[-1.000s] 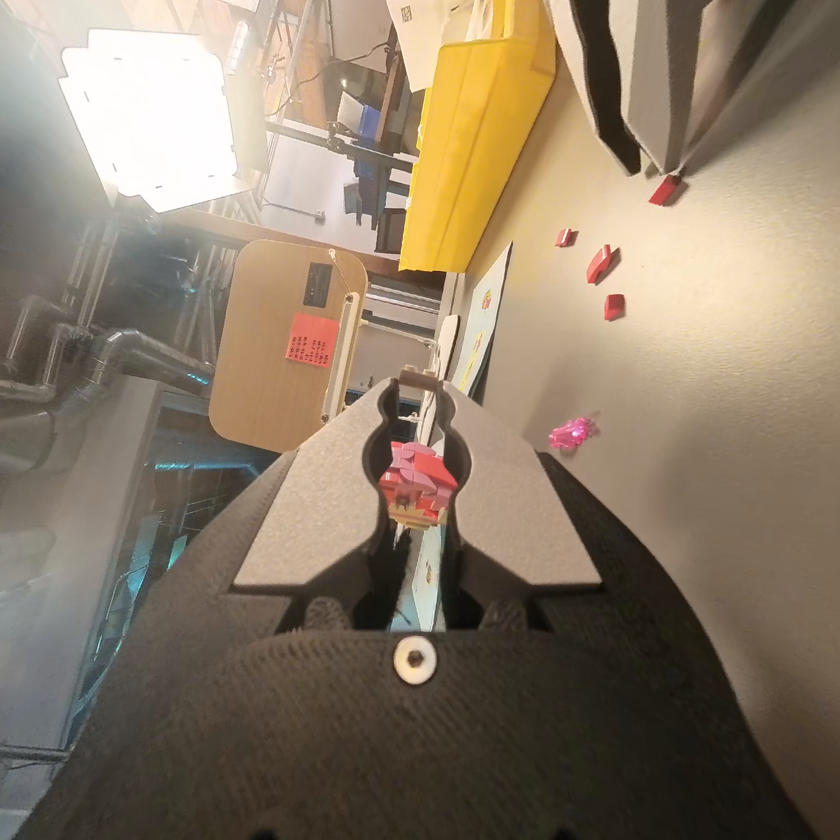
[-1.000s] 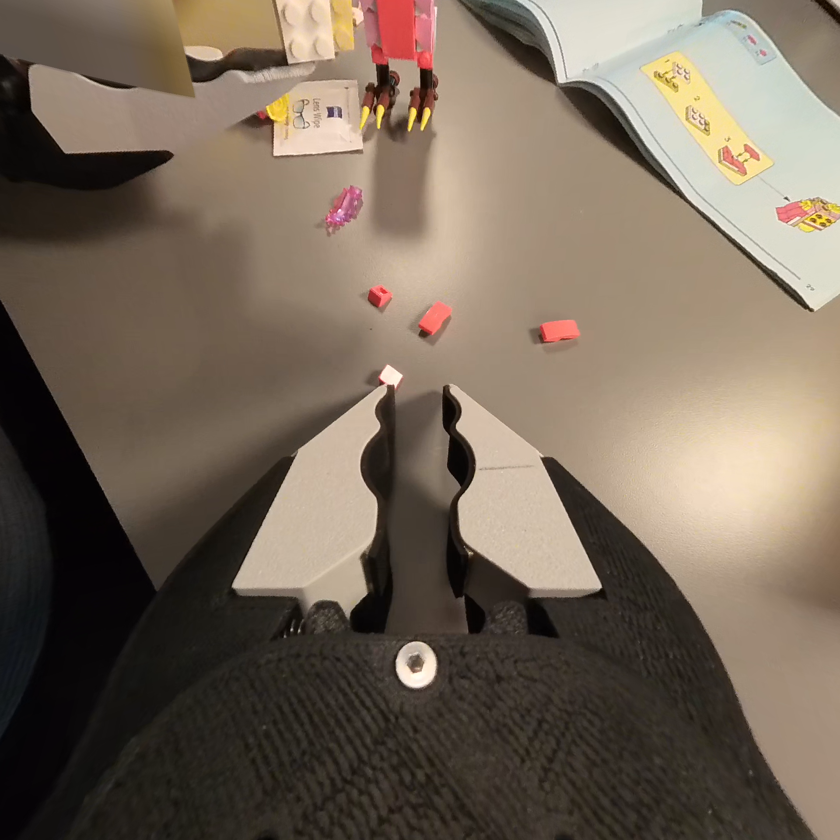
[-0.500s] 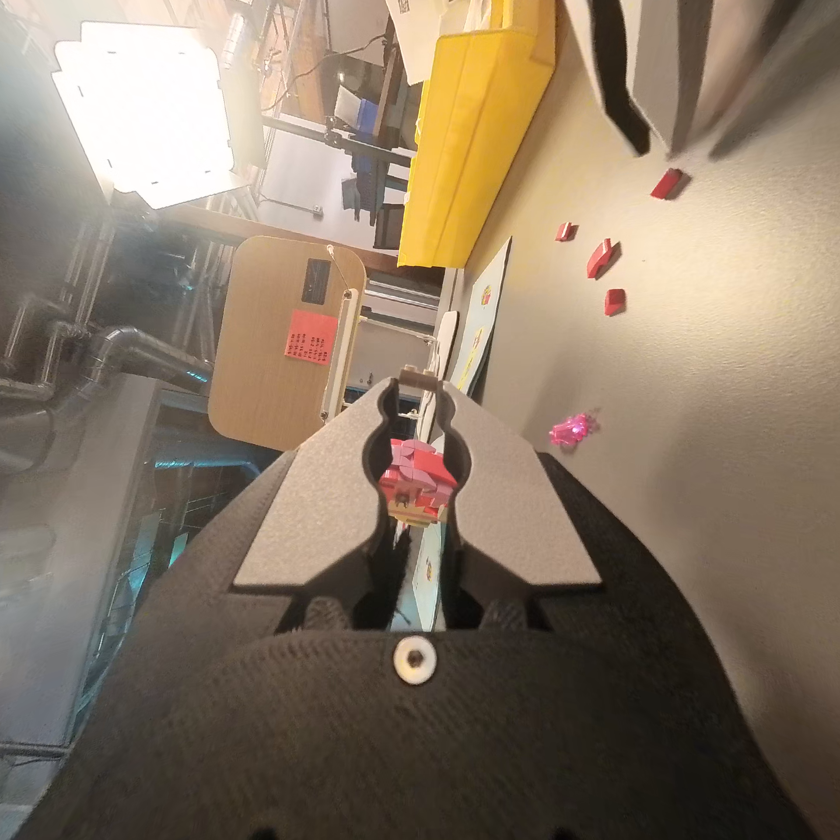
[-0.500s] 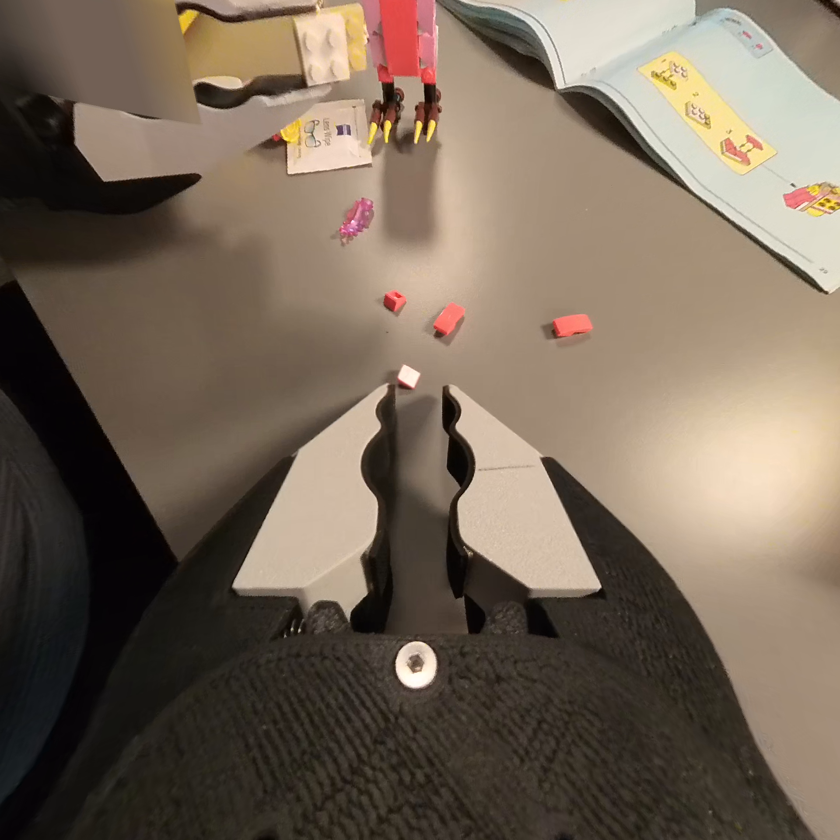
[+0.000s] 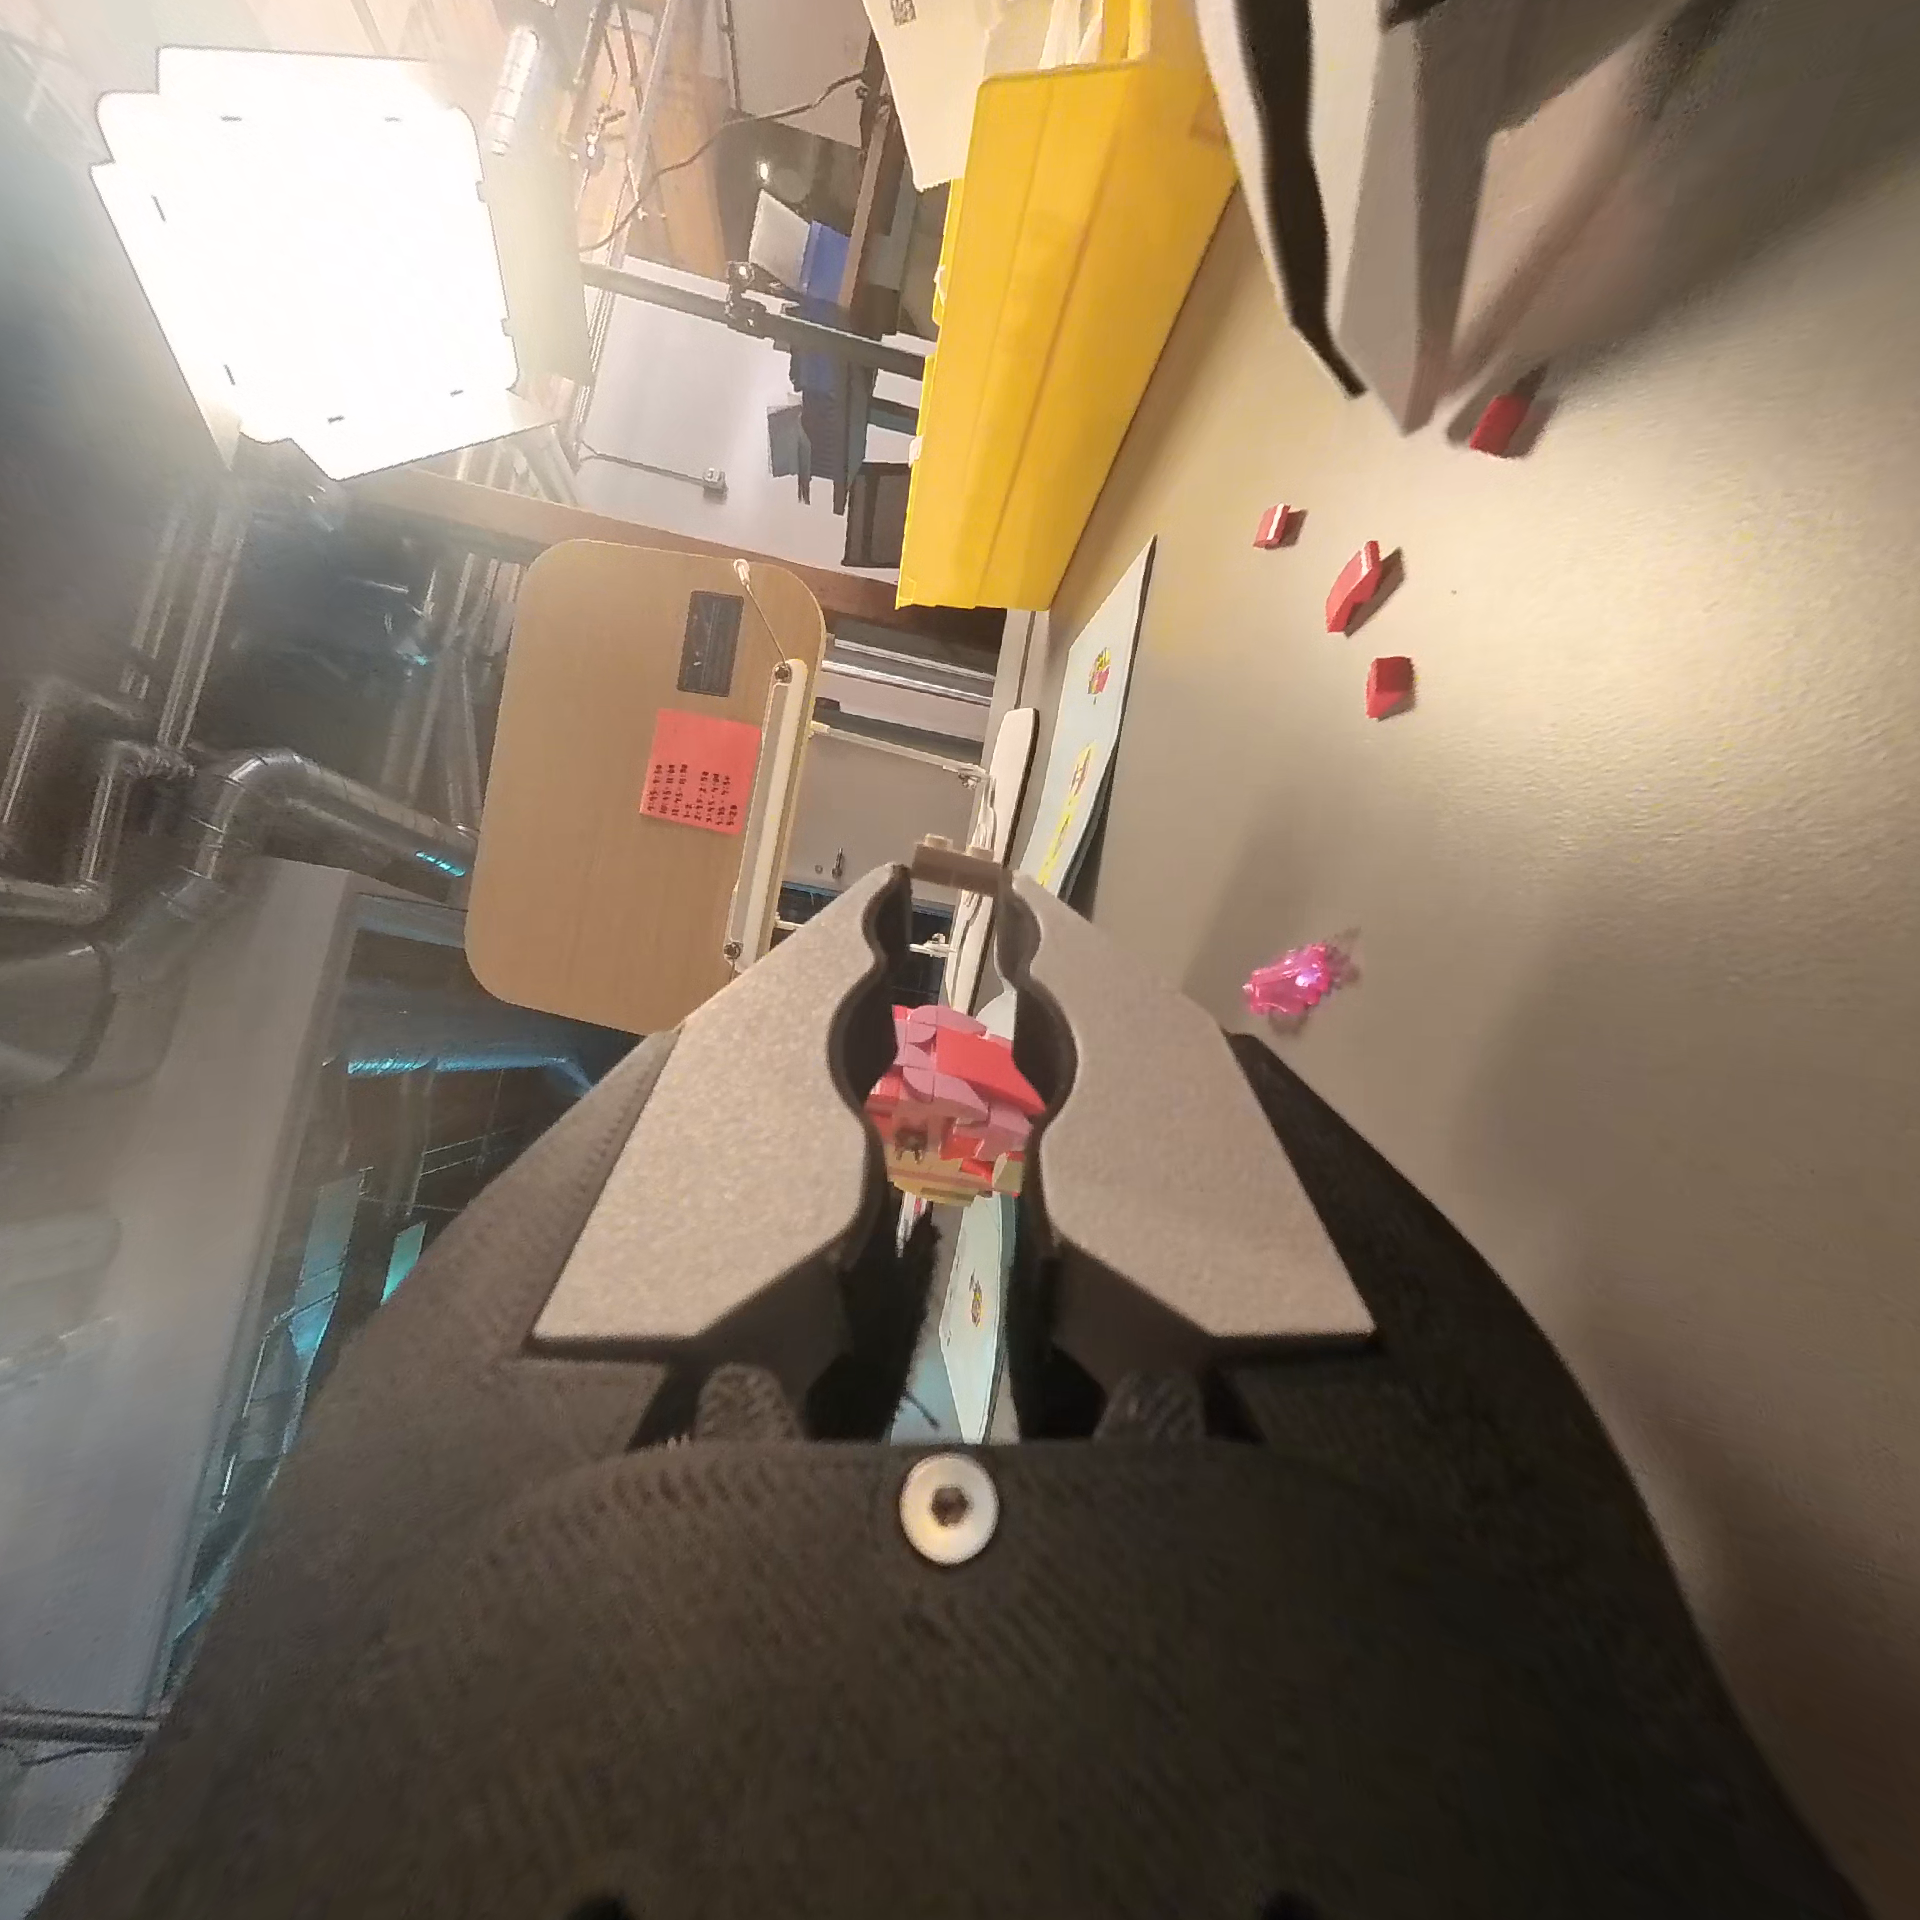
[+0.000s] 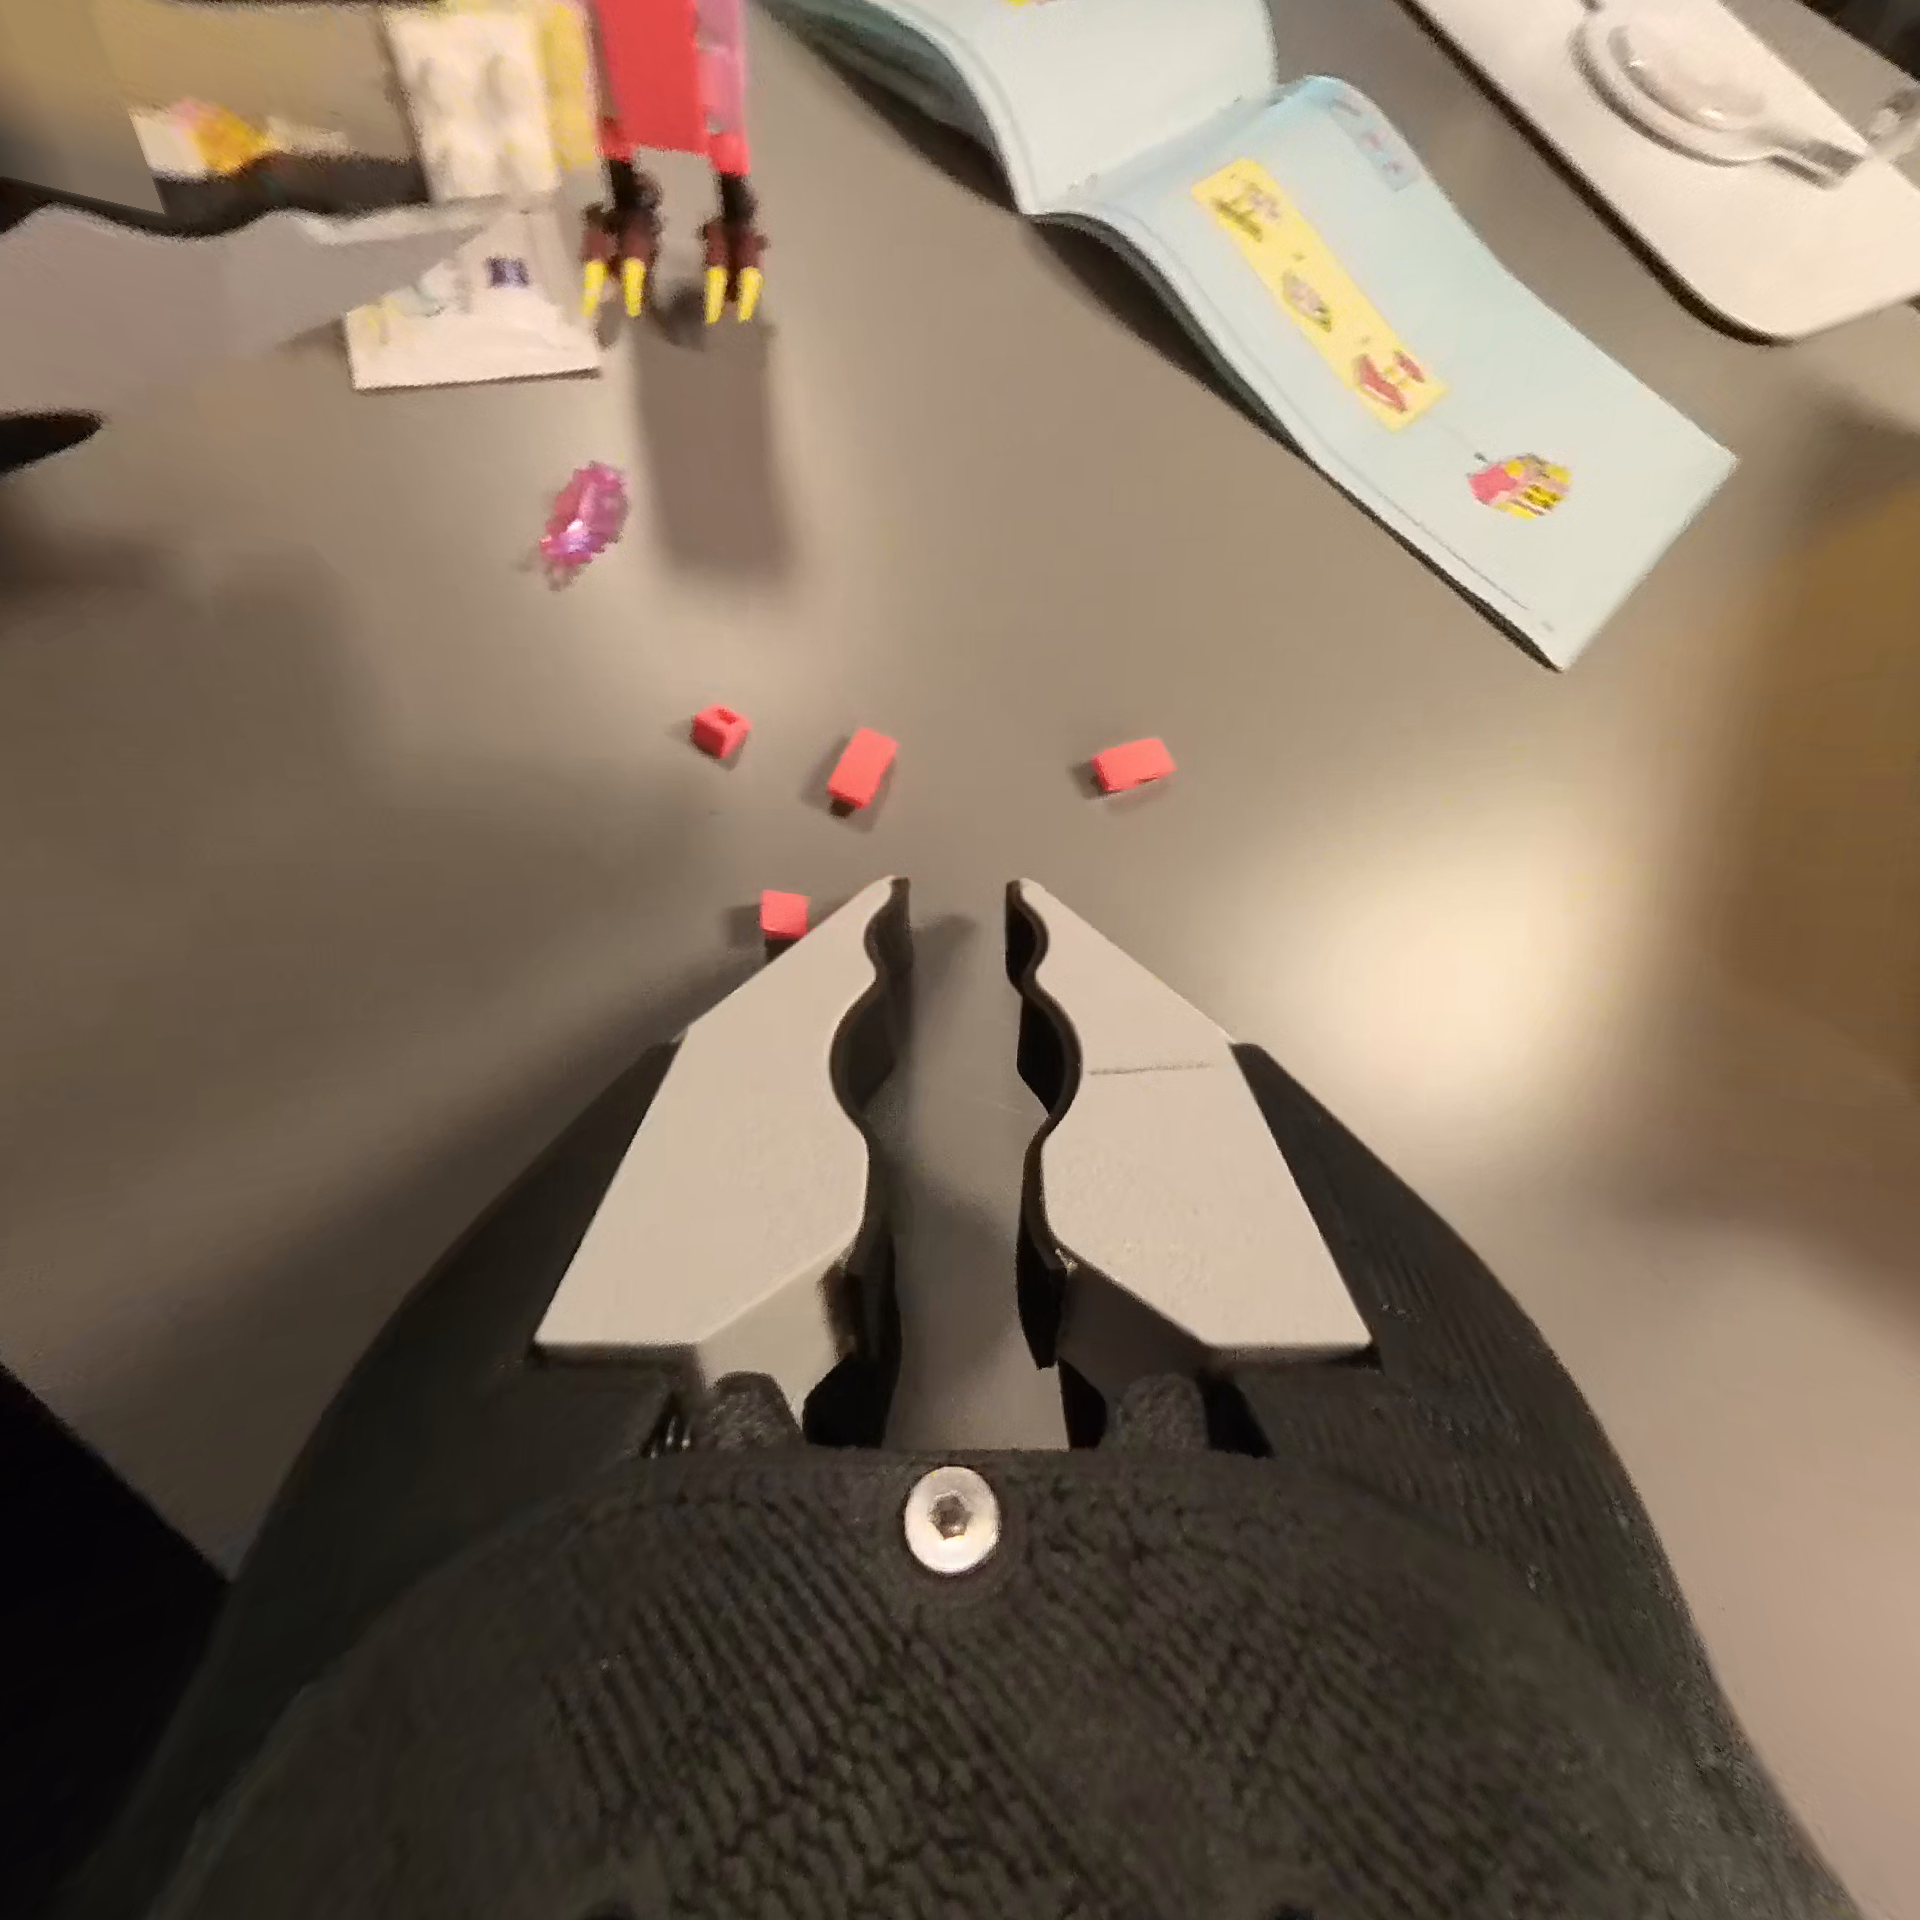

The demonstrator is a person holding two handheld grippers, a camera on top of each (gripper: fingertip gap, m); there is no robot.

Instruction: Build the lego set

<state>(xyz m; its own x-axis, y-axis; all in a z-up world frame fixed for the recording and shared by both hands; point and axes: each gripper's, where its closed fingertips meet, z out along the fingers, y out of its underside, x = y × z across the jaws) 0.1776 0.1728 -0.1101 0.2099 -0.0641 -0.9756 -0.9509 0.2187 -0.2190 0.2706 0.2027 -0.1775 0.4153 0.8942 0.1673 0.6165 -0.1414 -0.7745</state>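
Right claw point(image 6: 958, 899) has slid right past red brick point(image 6: 783, 913), hovering released over counter point(image 6: 1455, 935) | left claw point(image 5: 951, 883) is clenching brick model point(image 5: 956, 1101) | next: realigning over brick.

My right tongs point(image 6: 957, 896) have slid to the right over the table point(image 6: 1351, 1039): the small red brick point(image 6: 783, 913) that sat just beyond my left fingertip point(image 6: 883, 904) a second ago now lies to the left of it, close beside its outer edge. The gap between the fingers looks a touch narrower. The three red pieces beyond have drifted farther from my tips, and the open booklet point(image 6: 1351, 343) on the far right shows more fully.
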